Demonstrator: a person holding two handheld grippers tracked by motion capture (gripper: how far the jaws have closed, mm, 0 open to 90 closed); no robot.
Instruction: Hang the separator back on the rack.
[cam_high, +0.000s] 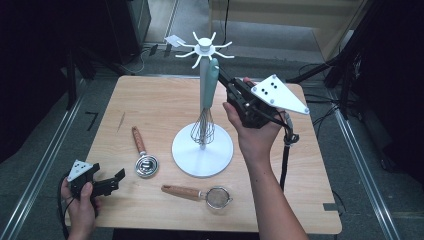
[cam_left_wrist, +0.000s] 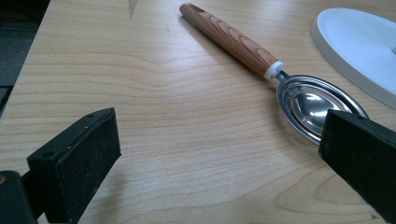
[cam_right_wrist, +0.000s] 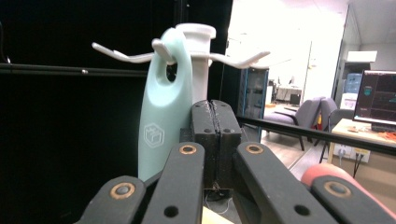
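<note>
Left claw is idling wide open and empty at the near left corner of the surface, jaws pointing right toward the steel scoop. The scoop's wooden handle is running up and away from its bowl; in the left gripper view the bowl is lying just ahead of the far jaw, not touching. The wooden-handled strainer is lying near the front edge, long axis left-right, mesh end to the right. The whisk is hanging upright on a hook of the white stand, long axis vertical, wires down. Right claw is sitting closed on nothing, just right of the mint handle, tips beside it rather than around it. Only marking: an embossed cube logo on the handle; no readable text.
</note>
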